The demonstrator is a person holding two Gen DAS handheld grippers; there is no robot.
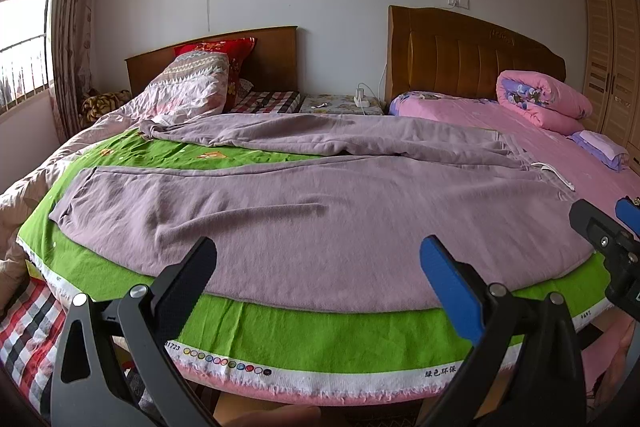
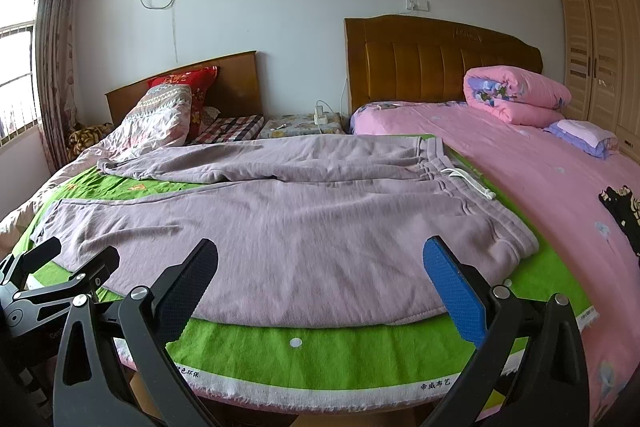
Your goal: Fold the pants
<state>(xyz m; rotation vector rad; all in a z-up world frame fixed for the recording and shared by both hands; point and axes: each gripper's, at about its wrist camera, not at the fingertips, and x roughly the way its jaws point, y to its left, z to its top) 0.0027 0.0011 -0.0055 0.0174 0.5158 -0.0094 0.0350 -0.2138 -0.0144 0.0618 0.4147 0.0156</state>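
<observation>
- The mauve pants (image 2: pixel 280 219) lie spread flat on the green cloth (image 2: pixel 320 351) over the bed; they look thick, soft and limp, so I would pinch the near hem and the waistband.
- Long axis runs left to right, with the waistband (image 2: pixel 444 171) to the right and the leg ends to the left.
- The left gripper (image 1: pixel 318 261) and right gripper (image 2: pixel 320 261) hang at the near edge, both spread and holding nothing.

Daylight enters from the window (image 1: pixel 24 27), blown out to white, and lights the room evenly with only soft shadows in the folds of the pants (image 1: pixel 304 203). Both fisheye views bend straight lines strongly toward the edges away from the window, with dark corners. Focus is reasonably sharp throughout.
</observation>
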